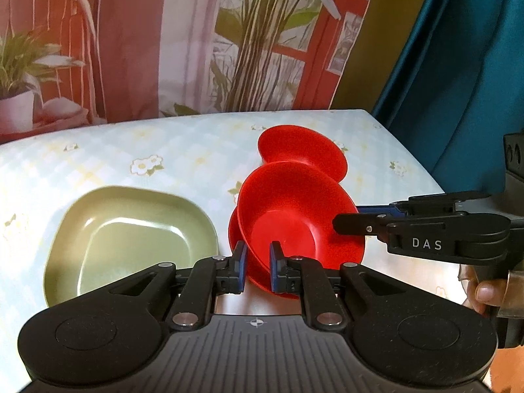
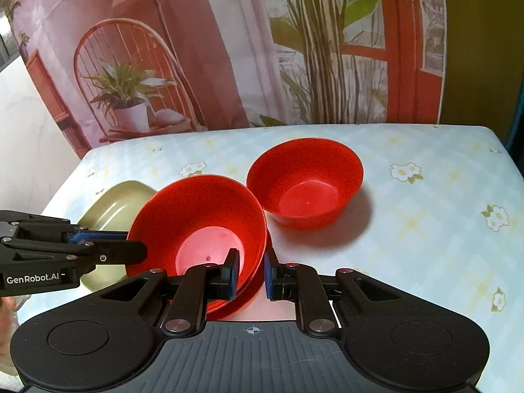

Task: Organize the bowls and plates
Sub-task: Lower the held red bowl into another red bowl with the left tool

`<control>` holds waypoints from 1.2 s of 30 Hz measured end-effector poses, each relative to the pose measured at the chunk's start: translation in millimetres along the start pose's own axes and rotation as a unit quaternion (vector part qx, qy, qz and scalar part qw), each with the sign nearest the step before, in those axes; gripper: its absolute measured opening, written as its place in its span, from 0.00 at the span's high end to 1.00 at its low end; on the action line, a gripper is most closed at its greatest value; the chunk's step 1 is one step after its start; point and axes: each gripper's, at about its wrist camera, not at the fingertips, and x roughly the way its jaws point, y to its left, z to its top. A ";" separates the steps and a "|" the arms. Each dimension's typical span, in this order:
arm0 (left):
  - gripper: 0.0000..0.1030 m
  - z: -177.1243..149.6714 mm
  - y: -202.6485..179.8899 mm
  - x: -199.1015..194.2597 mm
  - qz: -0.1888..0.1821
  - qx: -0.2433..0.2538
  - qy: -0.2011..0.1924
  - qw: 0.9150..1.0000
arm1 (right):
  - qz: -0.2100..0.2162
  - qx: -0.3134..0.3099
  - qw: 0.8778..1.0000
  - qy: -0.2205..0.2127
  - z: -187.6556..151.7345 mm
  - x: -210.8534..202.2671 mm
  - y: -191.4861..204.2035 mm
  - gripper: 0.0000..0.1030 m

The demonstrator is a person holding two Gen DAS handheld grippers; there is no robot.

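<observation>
On right gripper (image 1: pixel 347 221): "DAS".

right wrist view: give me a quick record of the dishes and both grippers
near red bowl: tilted, nested in lower red dish
far red bowl: upright, apart, on tablecloth
green plate: left of the bowls
left gripper: jaws around near bowl's rim
right gripper: jaws around the rim's other side

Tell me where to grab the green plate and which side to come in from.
Grip the green plate by its raised rim, at the near edge, one jaw inside and one outside. It lies flat, and the stacked red bowls crowd its right side, so coming from the near or left side looks easiest.
</observation>
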 end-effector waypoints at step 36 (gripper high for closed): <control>0.85 -5.3 0.7 13.2 0.002 -0.015 0.019 1.000 | -0.014 -0.038 0.999 0.004 -2.7 4.7 11.5 0.81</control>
